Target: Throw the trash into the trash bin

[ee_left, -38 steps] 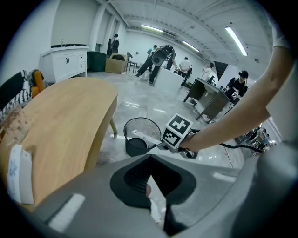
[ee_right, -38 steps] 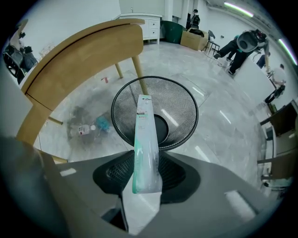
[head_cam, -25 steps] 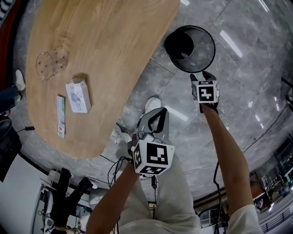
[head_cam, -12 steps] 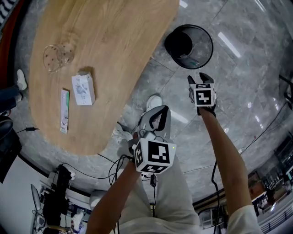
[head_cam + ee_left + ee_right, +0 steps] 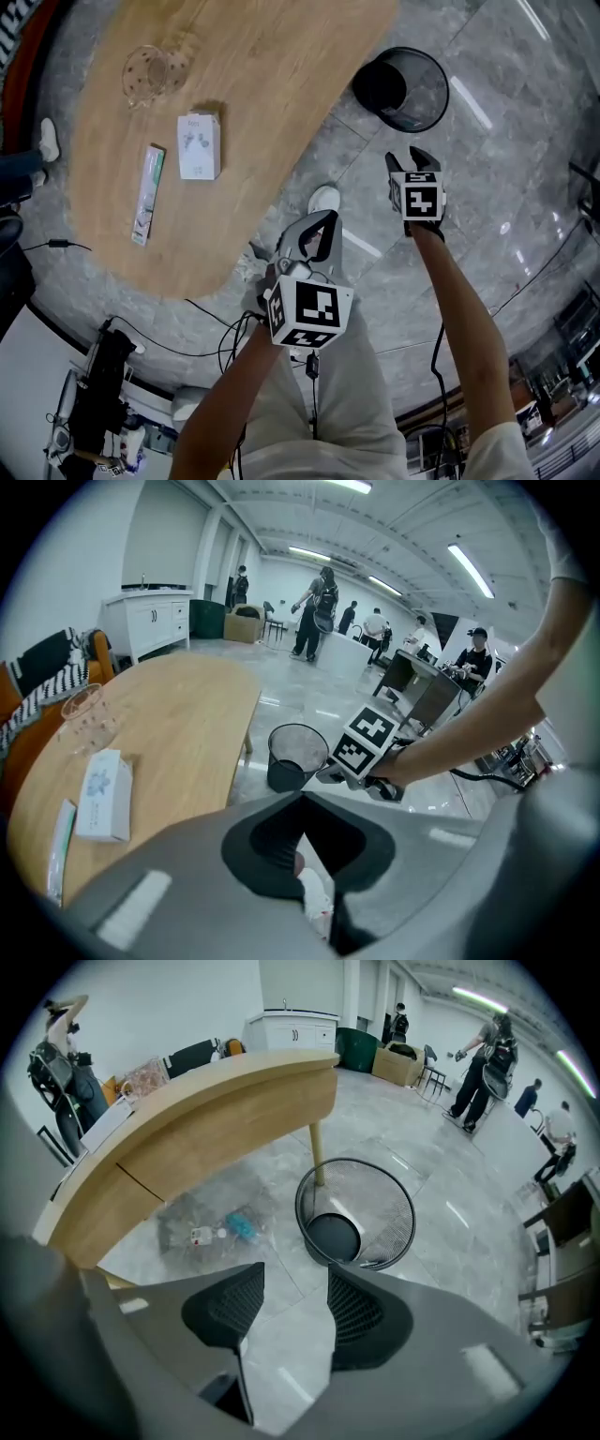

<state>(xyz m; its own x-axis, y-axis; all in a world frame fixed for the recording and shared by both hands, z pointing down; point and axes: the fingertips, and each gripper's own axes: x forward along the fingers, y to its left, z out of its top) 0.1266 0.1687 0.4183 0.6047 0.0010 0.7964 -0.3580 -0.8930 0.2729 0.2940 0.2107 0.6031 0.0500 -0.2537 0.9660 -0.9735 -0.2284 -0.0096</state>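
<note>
Far left, on the pale wood-grain table [image 5: 272,84]: a slim green-and-white packet [image 5: 147,194], print too small to read; a clear dotted cup [image 5: 150,73], rounded; a white carton [image 5: 199,145], boxy, lying flat. All three sit well apart from the bin. Next, my left gripper [image 5: 326,223]: tips pressed together, a teardrop slot left between the pads. A white scrap [image 5: 314,892] with a pinkish edge shows through that slot (pinched or merely beyond it, I cannot tell). A white shoe [image 5: 325,199] lies just past the tips. Then the trash bin [image 5: 433,94]: round black wire mesh on the glossy grey marble floor [image 5: 525,141], its inside too dark to read. Near it, my right gripper [image 5: 409,159]: ribbed pads spread, only floor between them.
</note>
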